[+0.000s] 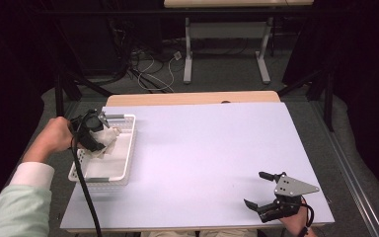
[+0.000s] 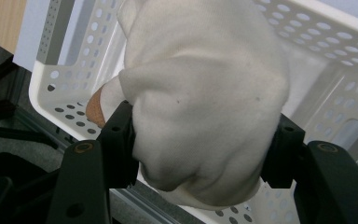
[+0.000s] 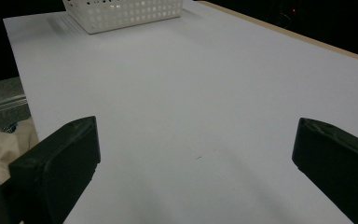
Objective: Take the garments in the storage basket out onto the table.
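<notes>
A bunched cream-white cloth [image 2: 205,98] hangs between the jaws of my left gripper [image 1: 94,132], which is shut on it above the white perforated basket [image 1: 126,162] at the table's left edge. The same cloth [image 1: 109,138] bulges from the gripper over the basket's inside, and a bit of orange-brown shows at its left side [image 2: 94,108]. My right gripper [image 1: 262,191] rests low near the front right of the white table top [image 1: 202,148], jaws wide open with nothing between them. Far off in the right gripper view stands the basket [image 3: 126,14].
The wooden table edge [image 1: 192,98] runs along the back. Beyond it are cables on the floor [image 1: 150,69] and the legs of another table [image 1: 188,54]. A pale cloth [image 3: 0,149] lies below the table's front edge in the right gripper view.
</notes>
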Action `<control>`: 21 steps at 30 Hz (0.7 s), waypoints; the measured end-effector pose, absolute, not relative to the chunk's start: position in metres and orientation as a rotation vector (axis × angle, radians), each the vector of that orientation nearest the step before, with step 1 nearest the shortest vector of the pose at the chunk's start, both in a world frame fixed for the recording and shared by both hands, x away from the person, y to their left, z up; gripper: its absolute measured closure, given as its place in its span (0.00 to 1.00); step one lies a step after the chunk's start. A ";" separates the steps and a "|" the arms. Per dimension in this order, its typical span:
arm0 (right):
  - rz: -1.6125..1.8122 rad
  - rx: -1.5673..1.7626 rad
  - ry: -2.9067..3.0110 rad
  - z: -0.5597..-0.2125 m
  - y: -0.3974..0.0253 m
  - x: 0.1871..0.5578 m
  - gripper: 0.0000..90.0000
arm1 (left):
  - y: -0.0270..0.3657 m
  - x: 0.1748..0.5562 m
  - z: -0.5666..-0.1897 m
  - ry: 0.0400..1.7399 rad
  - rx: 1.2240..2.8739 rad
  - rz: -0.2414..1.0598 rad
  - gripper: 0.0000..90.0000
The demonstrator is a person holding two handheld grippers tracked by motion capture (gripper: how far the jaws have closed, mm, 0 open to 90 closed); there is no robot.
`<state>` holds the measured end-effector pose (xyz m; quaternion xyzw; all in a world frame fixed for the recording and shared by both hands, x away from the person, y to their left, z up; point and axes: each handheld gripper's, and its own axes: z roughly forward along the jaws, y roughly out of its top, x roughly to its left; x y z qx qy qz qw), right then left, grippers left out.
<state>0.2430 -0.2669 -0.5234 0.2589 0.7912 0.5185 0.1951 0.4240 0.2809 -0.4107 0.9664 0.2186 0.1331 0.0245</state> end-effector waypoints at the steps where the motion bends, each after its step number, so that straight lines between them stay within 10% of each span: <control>1: 1.456 0.725 2.218 -0.523 -0.267 0.243 0.00 | 0.281 0.424 -0.410 0.679 2.987 0.413 0.46; 21: 1.457 0.721 2.219 -0.523 -0.267 0.243 0.00 | 0.276 0.427 -0.390 0.575 3.009 0.450 0.46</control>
